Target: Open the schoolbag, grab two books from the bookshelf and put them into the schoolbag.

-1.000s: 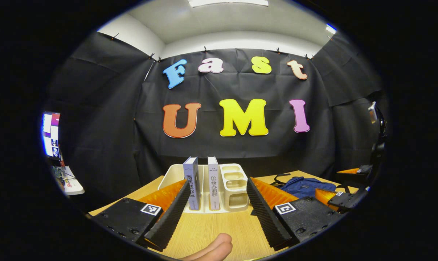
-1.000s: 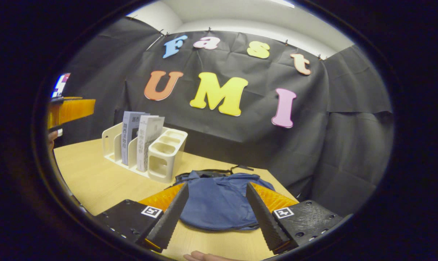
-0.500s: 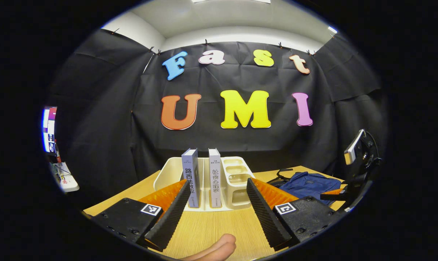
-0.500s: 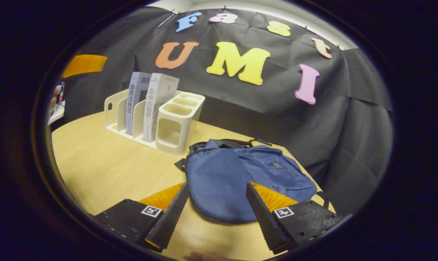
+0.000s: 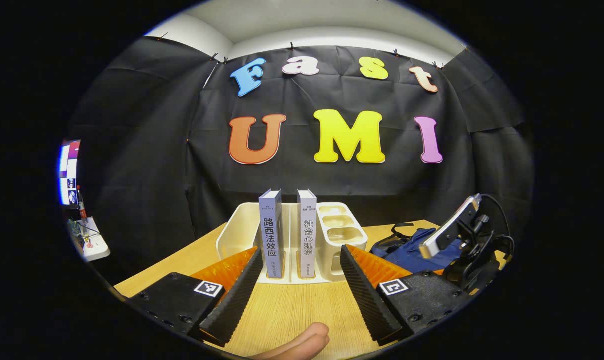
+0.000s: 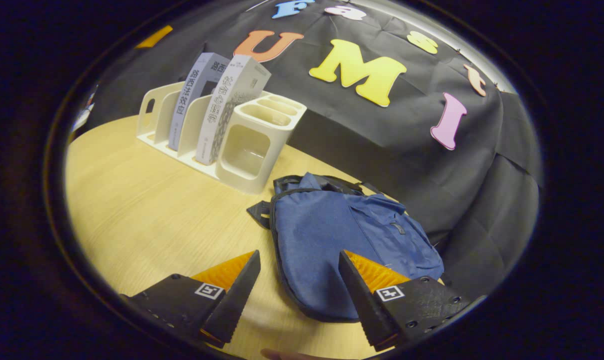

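On the worktop (image 6: 131, 200), two stiff books (image 5: 271, 232) stand upright in the bookshelf (image 5: 231, 235) facing the left hand-held gripper (image 5: 298, 287), jaws apart, while the right hand-held gripper (image 6: 297, 292), also apart, hovers over the soft, limp, closed schoolbag (image 6: 332, 235), probably best pinched at its zipper.

Light wooden table (image 5: 291, 310), lit screen (image 5: 67, 172) at far left, white ceiling (image 5: 307, 20) above

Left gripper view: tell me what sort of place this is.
Probably a recording booth staged as a study desk: black cloth walls, a wooden table with a white book rack holding two books, and a blue schoolbag beside it.
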The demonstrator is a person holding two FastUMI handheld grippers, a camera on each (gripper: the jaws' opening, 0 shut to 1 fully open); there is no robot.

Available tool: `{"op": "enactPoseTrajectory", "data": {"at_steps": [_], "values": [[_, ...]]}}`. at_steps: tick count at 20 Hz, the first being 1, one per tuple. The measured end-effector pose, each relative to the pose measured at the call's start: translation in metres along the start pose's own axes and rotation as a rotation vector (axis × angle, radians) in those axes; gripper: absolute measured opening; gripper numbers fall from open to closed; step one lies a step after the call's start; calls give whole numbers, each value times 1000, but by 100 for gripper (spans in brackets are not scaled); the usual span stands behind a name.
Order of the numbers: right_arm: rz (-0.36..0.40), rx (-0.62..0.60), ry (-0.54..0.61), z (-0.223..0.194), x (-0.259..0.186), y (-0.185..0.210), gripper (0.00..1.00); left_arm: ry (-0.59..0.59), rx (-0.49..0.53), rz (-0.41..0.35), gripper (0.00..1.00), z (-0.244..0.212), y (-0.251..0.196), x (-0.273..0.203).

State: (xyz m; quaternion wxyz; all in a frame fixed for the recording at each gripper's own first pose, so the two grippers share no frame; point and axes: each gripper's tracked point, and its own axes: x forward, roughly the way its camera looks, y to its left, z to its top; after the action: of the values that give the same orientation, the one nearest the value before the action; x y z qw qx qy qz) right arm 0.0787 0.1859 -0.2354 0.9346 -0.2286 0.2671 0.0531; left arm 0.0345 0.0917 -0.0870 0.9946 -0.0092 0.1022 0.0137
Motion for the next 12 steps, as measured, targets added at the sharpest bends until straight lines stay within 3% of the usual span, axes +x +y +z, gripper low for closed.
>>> {"op": "enactPoseTrajectory", "data": {"at_steps": [4, 5, 6, 8, 11, 12], "values": [[-60, -24, 55, -6, 16, -13, 98, 2, 2, -1, 97, -1, 1, 2], [-88, -31, 62, -6, 17, -21, 92, 6, 2, 0, 97, -3, 1, 2], [-101, -28, 63, -5, 17, -26, 98, 8, 1, -1, 98, -4, 2, 3], [-96, -28, 58, -2, 14, -28, 92, 12, -13, -6, 97, -5, 1, 3], [-148, -86, 5, 15, 8, -41, 86, 25, -17, -11, 97, -10, 0, 5], [-145, -86, 5, 16, 8, -39, 92, 30, -19, -10, 98, -10, 0, 5]]}}
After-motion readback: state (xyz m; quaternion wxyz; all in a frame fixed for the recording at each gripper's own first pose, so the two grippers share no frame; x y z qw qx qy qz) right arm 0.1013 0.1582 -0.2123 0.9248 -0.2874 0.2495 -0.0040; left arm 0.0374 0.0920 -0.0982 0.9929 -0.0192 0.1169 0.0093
